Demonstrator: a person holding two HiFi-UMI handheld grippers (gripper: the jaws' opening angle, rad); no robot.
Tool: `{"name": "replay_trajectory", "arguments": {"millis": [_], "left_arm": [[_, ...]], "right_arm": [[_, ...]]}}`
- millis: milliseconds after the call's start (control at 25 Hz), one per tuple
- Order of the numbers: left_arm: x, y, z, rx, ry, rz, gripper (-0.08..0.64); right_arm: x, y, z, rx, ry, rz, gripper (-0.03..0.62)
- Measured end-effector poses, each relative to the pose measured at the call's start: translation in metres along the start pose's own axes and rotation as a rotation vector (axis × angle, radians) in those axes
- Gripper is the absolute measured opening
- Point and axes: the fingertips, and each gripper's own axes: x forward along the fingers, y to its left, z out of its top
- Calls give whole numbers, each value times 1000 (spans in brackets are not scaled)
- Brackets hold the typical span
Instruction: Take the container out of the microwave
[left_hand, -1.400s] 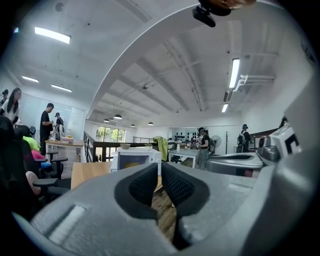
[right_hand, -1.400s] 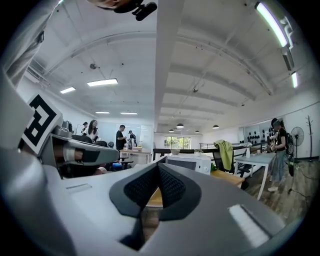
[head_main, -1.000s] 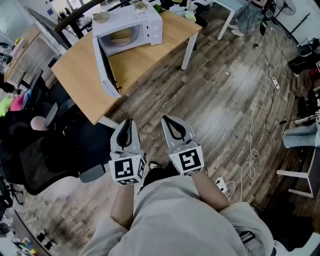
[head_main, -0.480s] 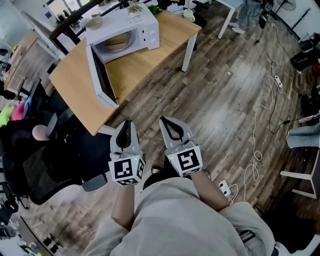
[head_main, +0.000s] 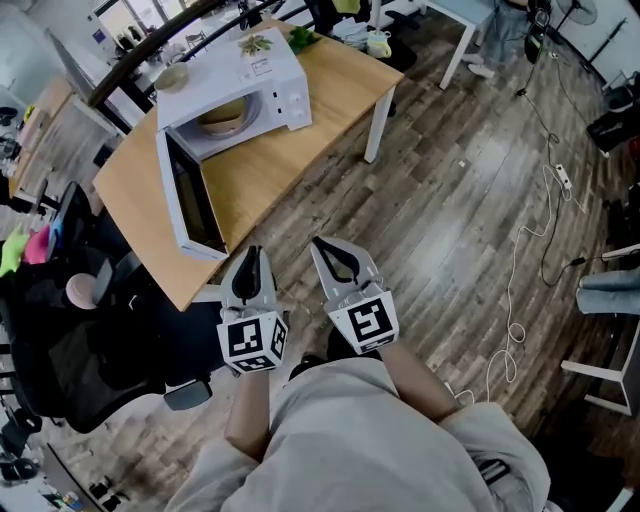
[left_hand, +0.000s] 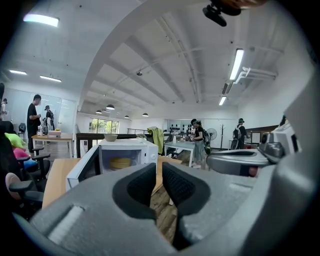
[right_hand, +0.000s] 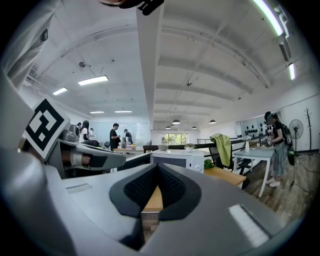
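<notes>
A white microwave (head_main: 250, 75) stands on a wooden table (head_main: 300, 140) with its door (head_main: 185, 205) swung wide open to the left. Inside sits a round tan container (head_main: 222, 115), also seen in the left gripper view as a container (left_hand: 121, 163). Both grippers hang side by side over the floor, short of the table's near corner. My left gripper (head_main: 251, 252) shows a narrow empty gap between its jaws (left_hand: 156, 167). The tips of my right gripper (head_main: 322, 245) meet with nothing held (right_hand: 158, 167). The microwave (right_hand: 177, 159) lies straight beyond the right jaws.
A small bowl (head_main: 172, 75) sits on top of the microwave. A black office chair (head_main: 70, 350) stands left of the table's corner. White cables (head_main: 520, 300) trail over the wood floor at right. People stand at tables far behind.
Both grippers have moved forward together toward the table. The table and the open microwave door now sit nearer in the head view. Neither gripper's jaws have changed.
</notes>
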Motion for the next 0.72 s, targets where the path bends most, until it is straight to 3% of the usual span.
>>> {"name": "replay_trajectory", "arguments": {"millis": [360, 720], "left_arm": [[57, -3, 14, 23, 19, 39, 46], [88, 9, 19, 18, 32, 63, 46]], "right_arm": [[35, -58, -2, 22, 11, 19, 11], [65, -75, -5, 31, 29, 52, 11]]}}
